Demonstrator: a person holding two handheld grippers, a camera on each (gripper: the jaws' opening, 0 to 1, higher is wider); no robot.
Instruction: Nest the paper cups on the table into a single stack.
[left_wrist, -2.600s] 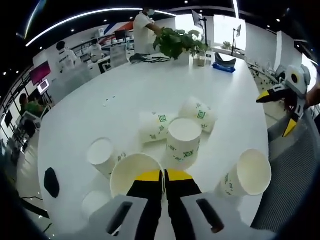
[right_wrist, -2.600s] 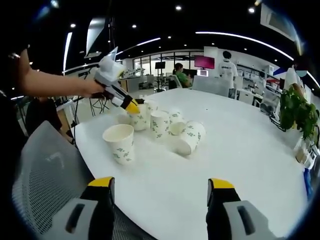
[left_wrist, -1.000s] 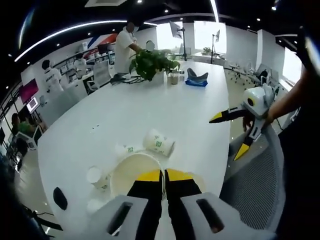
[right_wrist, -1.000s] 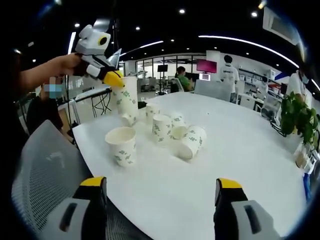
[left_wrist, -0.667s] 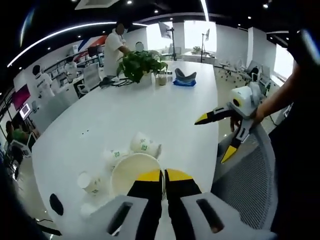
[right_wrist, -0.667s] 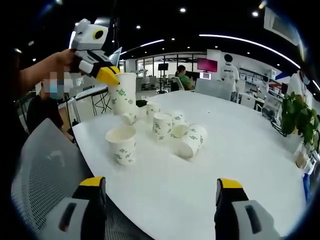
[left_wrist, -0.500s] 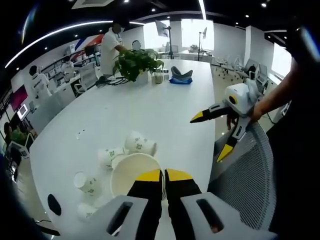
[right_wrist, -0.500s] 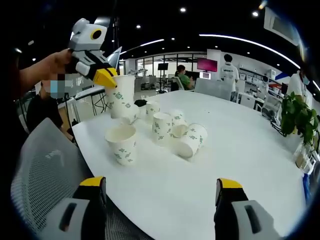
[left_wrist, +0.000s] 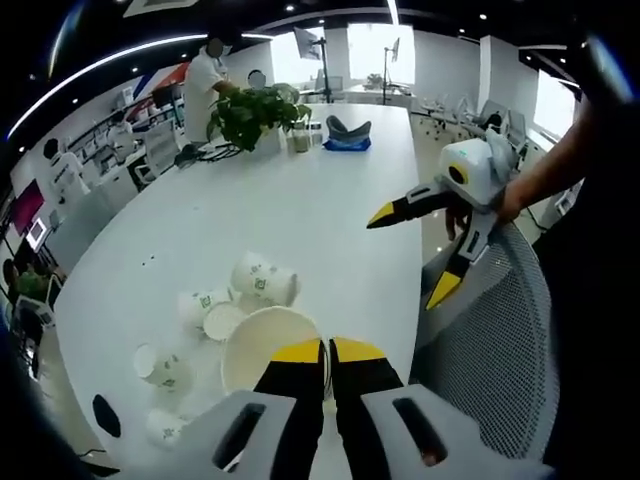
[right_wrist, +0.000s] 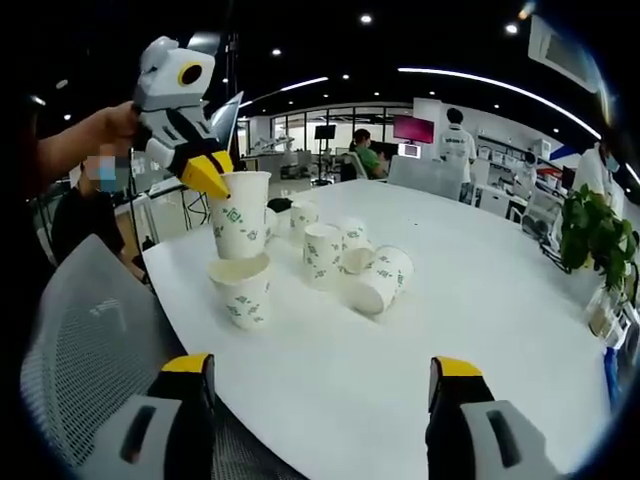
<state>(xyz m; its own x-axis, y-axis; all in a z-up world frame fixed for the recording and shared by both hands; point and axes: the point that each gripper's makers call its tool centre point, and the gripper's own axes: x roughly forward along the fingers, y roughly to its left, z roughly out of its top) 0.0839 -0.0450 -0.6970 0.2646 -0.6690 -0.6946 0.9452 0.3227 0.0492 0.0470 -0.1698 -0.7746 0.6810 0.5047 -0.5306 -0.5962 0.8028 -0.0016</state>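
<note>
My left claw (right_wrist: 208, 178) is clamped on the rim of a paper cup (right_wrist: 240, 215), hanging just above the upright cup (right_wrist: 243, 293) near the bench (right_wrist: 480, 300) edge. I should centre it, keep it plumb, then lower. My right claw (right_wrist: 315, 385) gapes empty.

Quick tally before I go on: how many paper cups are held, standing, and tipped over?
Held cup in the left claw: 1
Standing cups on the table: 4
Tipped cups: 2
Total: 7
</note>
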